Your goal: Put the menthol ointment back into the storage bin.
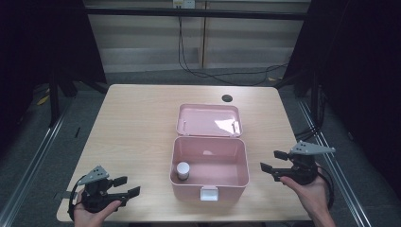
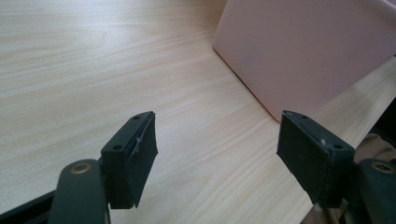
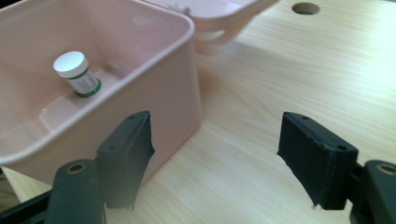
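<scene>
The little white-capped bottle point(image 1: 183, 170) is already standing upright in the pink box point(image 1: 209, 188), in its near-left corner, so I'd say the putting-in part looks done. The lid point(image 1: 209, 120) is flipped back flat on the desk point(image 1: 137, 123), so closing it is probably what's left. Right gripper point(image 1: 267, 161) sits just off the box's right side, jaws wide apart, nothing in them. Left gripper point(image 1: 126, 186) rests by the desk's near-left corner, jaws apart too. The right gripper view catches the bottle's green-edged label point(image 3: 84, 84), which the high view can't make out.
</scene>
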The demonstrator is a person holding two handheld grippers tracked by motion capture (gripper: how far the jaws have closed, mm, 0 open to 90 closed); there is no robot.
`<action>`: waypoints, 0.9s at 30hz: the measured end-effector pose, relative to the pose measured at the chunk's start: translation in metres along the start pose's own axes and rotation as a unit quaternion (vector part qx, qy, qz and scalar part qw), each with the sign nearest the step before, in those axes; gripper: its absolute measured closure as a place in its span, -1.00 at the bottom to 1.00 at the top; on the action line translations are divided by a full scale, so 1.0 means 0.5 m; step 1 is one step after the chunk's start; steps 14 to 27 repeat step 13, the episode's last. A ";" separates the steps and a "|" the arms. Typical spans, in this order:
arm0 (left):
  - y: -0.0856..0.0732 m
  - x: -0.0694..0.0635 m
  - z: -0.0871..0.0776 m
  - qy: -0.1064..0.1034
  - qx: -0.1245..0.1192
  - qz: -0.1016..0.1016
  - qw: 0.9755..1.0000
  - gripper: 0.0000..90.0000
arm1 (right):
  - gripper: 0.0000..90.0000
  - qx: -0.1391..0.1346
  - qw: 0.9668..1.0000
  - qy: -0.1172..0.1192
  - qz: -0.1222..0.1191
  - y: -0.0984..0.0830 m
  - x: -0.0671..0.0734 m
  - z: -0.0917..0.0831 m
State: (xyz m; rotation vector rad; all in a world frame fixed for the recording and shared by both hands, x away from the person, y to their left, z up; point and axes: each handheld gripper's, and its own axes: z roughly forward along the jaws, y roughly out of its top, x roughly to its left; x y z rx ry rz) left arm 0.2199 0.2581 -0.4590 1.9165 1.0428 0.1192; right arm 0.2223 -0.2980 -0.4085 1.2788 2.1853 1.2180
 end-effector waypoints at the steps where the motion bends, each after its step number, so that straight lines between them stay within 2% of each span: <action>1: 0.000 0.000 0.000 0.001 0.001 0.000 1.000 -0.37 | -0.41 -0.004 1.000 -0.005 0.005 -0.008 -0.003 -0.002; 3: 0.000 0.000 0.002 0.000 0.000 -0.002 1.000 -0.37 | -0.41 -0.009 1.000 0.001 0.018 -0.035 -0.015 -0.001; 4: 0.000 0.000 0.002 0.000 0.000 -0.002 1.000 -0.38 | -0.41 -0.009 1.000 0.001 0.018 -0.035 -0.015 -0.001; 5: 0.000 0.000 0.002 0.001 0.000 -0.002 1.000 -0.38 | -0.41 -0.008 1.000 -0.009 0.022 -0.053 -0.018 0.000; 6: 0.000 0.000 0.002 0.001 0.000 -0.002 1.000 -0.38 | -0.41 -0.008 1.000 -0.009 0.022 -0.053 -0.018 0.000; 7: 0.000 0.000 0.001 0.001 -0.002 -0.001 1.000 -0.38 | -0.41 -0.007 0.999 -0.011 0.030 -0.070 -0.023 0.004; 8: 0.000 0.000 0.001 0.001 -0.002 -0.001 1.000 -0.38 | -0.41 -0.007 0.999 -0.011 0.030 -0.070 -0.023 0.004; 9: 0.000 0.000 0.001 -0.001 -0.002 -0.002 1.000 -0.38 | -0.41 0.001 0.999 -0.020 0.033 -0.083 -0.028 0.010; 13: -0.001 -0.001 0.002 -0.002 0.002 -0.001 1.000 -0.38 | -0.43 0.005 0.999 -0.021 0.045 -0.099 -0.038 0.020; 27: -0.001 -0.001 0.002 -0.002 0.002 -0.001 1.000 -0.38 | -0.43 0.005 0.999 -0.021 0.045 -0.099 -0.038 0.020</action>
